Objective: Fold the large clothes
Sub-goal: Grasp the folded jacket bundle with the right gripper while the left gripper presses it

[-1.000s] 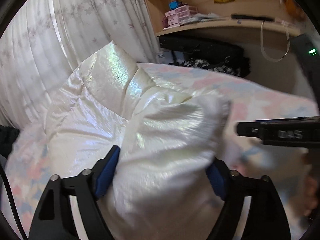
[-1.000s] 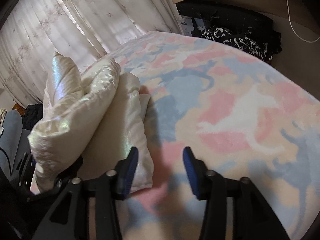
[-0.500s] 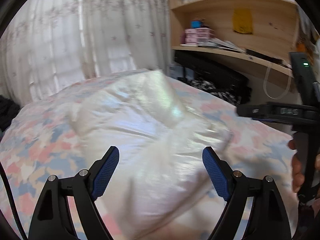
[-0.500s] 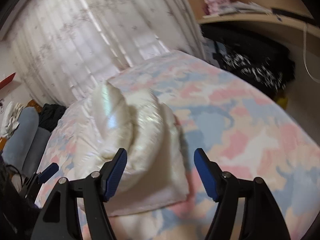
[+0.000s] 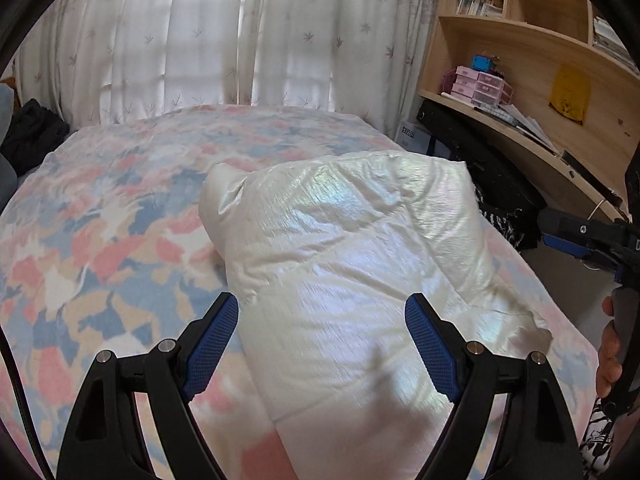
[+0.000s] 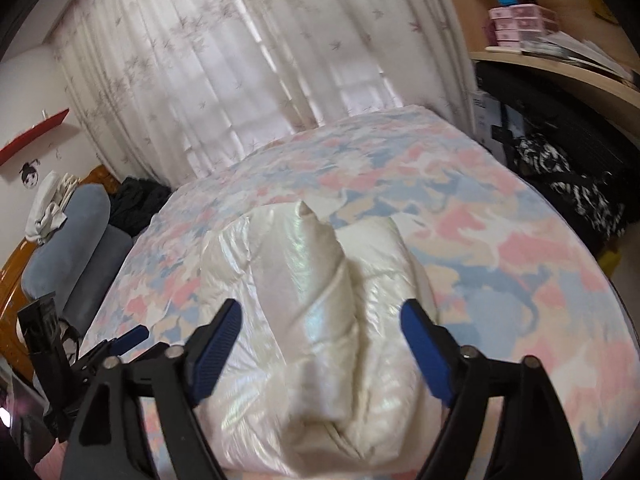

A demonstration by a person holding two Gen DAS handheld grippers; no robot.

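A shiny cream puffer jacket (image 5: 360,264) lies folded into a thick bundle on the bed. My left gripper (image 5: 322,344) hovers above its near end, open, and its blue pads (image 5: 212,344) do not touch the fabric. In the right wrist view the same jacket (image 6: 316,320) shows a rolled top layer over a flatter one. My right gripper (image 6: 322,344) is raised over it with its jaws opening wide and nothing pressed between them. The right gripper (image 5: 580,236) and the hand (image 5: 608,356) holding it show at the right edge. The left gripper (image 6: 120,344) appears at the lower left.
The bed cover (image 5: 100,240) is a pink, blue and cream print. White curtains (image 5: 200,40) hang behind the bed. A wooden desk and shelves (image 5: 540,80) stand at the right, with black bags (image 6: 568,184) beneath. Grey pillows (image 6: 68,240) and dark clothes (image 6: 136,200) lie at the bed's left.
My left gripper let go of the jacket bundle and pulled back and up, and the bundle now rests on the bed. My right gripper's jaws widened as it rose away from the jacket.
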